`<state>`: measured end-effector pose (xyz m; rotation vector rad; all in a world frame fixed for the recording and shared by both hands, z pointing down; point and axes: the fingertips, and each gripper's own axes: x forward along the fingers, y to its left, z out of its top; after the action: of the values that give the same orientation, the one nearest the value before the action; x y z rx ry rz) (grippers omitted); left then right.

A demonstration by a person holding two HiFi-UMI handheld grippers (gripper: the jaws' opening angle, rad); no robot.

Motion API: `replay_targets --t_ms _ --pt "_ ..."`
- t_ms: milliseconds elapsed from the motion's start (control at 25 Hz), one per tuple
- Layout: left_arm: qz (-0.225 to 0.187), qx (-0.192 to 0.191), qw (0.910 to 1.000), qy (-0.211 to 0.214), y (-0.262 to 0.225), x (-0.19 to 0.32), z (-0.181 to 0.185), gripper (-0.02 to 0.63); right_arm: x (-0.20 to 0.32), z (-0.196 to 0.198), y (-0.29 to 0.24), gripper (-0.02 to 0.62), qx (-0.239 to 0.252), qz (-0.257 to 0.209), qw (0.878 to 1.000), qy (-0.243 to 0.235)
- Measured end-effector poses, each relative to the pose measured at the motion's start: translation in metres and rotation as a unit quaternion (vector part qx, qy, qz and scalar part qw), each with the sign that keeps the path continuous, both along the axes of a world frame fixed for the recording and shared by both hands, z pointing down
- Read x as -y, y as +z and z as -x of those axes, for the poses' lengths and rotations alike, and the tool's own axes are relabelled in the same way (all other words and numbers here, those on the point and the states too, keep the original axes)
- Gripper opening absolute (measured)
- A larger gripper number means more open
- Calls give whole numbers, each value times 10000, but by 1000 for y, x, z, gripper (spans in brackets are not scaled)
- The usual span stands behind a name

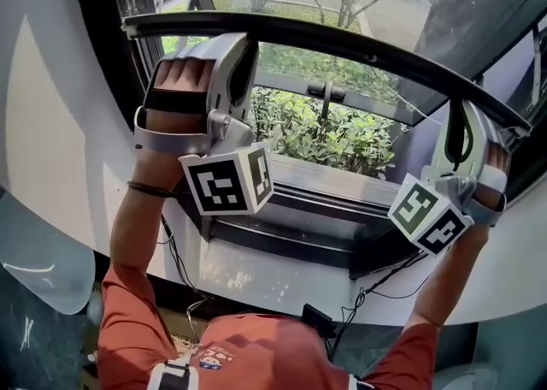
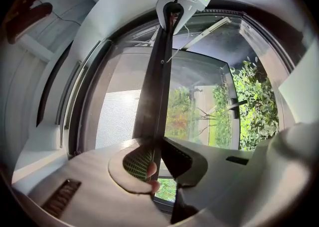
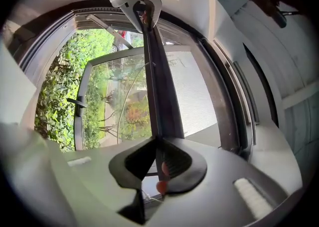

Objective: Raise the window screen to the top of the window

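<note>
The window screen's dark bottom bar [image 1: 342, 42] runs across the window opening from upper left to right, with grey mesh [image 1: 479, 3] above it. My left gripper [image 1: 244, 48] is shut on the bar near its left end. My right gripper [image 1: 457, 121] is shut on it near the right end. In the left gripper view the bar [image 2: 154, 86] runs up from between the jaws of the left gripper [image 2: 155, 159] to the right gripper [image 2: 174, 9]. The right gripper view mirrors this: the bar [image 3: 157, 86], the right gripper [image 3: 157, 159], and the left gripper [image 3: 144, 7] at the far end.
Below the bar the window stands open onto green bushes [image 1: 342, 136], with a dark casement handle [image 1: 325, 89] in the gap. The sill [image 1: 325, 183] lies beneath. Black cables [image 1: 367, 294] hang under the sill. White wall [image 1: 51, 140] flanks the dark frame.
</note>
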<state>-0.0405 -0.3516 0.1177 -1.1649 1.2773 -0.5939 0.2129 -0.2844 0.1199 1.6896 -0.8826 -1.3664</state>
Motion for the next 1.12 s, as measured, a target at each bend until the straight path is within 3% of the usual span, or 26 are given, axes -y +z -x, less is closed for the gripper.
replay_targets --t_ms 360,1120 --pt "-323 -73 9994 -28 -27 -1 0 58 -1 0 -27 54 -159 -254 9995 61" --pt "-1002 -212 9947 -92 -141 2 -2 63 5 -3 -143 52 -441 -857 9952 180"
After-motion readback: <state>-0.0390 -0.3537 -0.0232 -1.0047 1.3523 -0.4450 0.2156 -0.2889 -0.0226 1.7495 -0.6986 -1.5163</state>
